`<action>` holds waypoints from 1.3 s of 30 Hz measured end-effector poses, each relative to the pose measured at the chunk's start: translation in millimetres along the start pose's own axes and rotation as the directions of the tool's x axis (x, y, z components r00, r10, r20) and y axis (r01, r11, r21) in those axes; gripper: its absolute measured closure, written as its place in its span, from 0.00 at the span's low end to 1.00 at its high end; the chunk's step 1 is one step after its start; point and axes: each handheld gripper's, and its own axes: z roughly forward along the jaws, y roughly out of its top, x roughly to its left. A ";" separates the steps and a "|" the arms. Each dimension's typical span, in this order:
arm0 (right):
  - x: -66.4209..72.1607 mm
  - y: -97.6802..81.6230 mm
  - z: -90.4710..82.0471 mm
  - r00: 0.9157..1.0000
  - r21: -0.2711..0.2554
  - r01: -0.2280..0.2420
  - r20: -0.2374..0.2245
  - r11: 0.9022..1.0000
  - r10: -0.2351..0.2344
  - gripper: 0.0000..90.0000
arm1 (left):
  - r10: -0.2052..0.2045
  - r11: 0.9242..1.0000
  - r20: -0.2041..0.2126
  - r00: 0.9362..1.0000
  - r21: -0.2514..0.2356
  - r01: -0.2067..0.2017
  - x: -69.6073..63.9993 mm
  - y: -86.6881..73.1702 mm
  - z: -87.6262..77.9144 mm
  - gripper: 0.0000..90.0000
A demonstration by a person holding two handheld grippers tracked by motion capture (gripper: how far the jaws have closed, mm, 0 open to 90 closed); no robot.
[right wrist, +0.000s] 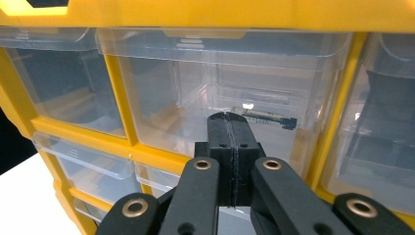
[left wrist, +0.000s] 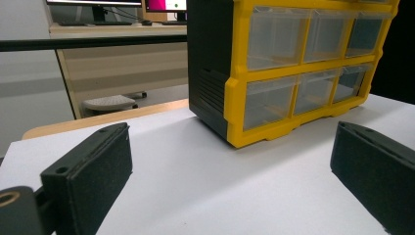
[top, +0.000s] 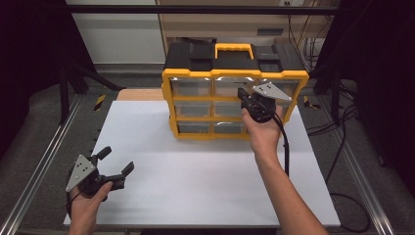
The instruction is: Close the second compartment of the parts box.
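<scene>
A yellow and black organizer (top: 235,73) with clear plastic drawers stands at the back middle of the white table (top: 195,186). My right gripper (top: 242,94) is shut with nothing between its jaws. In the right gripper view the right gripper (right wrist: 230,120) has its tips close in front of the middle drawer of the top row (right wrist: 195,93); whether they touch it I cannot tell. A small dark elongated part (right wrist: 266,118) lies inside that drawer. My left gripper (top: 116,160) rests open near the table's front left corner, facing the organizer (left wrist: 293,63) from a distance.
A yellow carry handle (top: 234,49) sits on the organizer's black top. Metal frame rails (top: 44,161) run along both sides of the table. Cables (top: 337,147) hang at the right. A wooden desk edge (left wrist: 107,120) shows behind the table.
</scene>
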 end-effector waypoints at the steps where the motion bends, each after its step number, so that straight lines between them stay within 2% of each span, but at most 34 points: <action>1: 0.2 0.1 -0.4 1.000 0.001 0.001 -0.001 1.000 -0.001 1.00 | 0.003 1.000 0.000 1.000 0.002 -0.003 0.1 0.0 -0.1 0.02; 21: 3.8 2.8 -18.9 0.999 -0.021 0.017 -0.031 1.000 -0.018 1.00 | 0.002 1.000 -0.003 1.000 0.002 -0.002 0.1 0.1 -0.5 0.02; 39: 10.2 10.3 -38.0 0.996 -0.049 0.048 -0.069 0.998 -0.052 1.00 | 0.000 1.000 -0.014 1.000 0.001 0.000 0.6 0.1 -1.3 0.02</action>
